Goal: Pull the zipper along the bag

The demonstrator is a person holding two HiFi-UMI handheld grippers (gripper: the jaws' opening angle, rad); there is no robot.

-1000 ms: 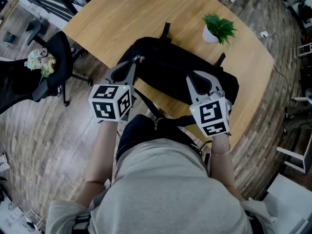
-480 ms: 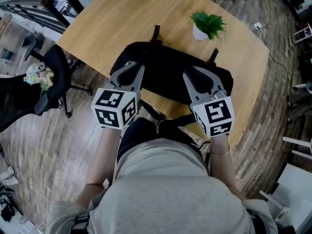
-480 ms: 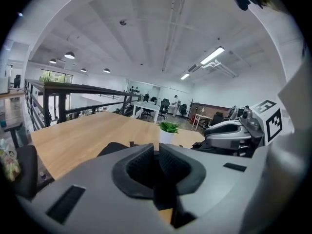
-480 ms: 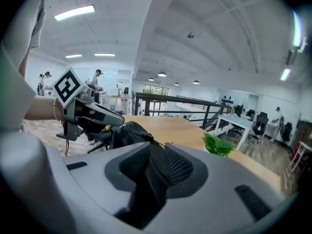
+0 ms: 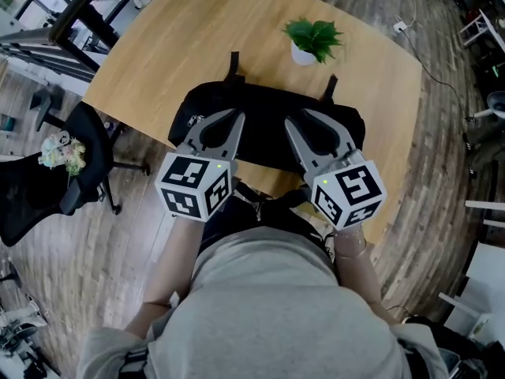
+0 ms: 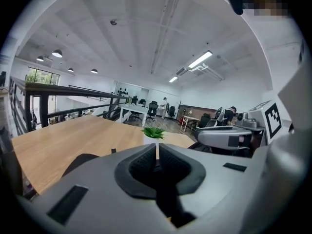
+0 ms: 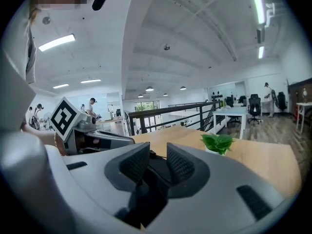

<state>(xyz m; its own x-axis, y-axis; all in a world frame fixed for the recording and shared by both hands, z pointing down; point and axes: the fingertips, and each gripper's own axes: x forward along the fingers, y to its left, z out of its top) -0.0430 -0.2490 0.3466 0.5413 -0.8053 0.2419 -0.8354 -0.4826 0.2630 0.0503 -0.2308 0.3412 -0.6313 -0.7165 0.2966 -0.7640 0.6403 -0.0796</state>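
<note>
A black bag (image 5: 264,109) lies across the near part of the wooden table (image 5: 173,46). Both grippers hover side by side above its near side, pointing away from me. My left gripper (image 5: 239,117) is shut, its pads (image 6: 146,156) together with nothing between them. My right gripper (image 5: 291,122) is open; its jaws have just been opening and nothing sits in the gap (image 7: 158,154). Only a dark part of the bag (image 7: 157,168) shows below the right pads, and a dark corner of the bag (image 6: 80,162) shows past the left gripper's body. I cannot make out the zipper pull.
A small potted plant (image 5: 312,39) stands on the table beyond the bag. A bag strap (image 5: 254,198) hangs over the table's near edge by my body. An office chair (image 5: 71,168) stands on the floor to the left. Desks and people fill the far room.
Both grippers have risen off the bag. The left one has moved right from the bag's left end toward its middle. The right one has rolled upright and its jaws stand wider.
</note>
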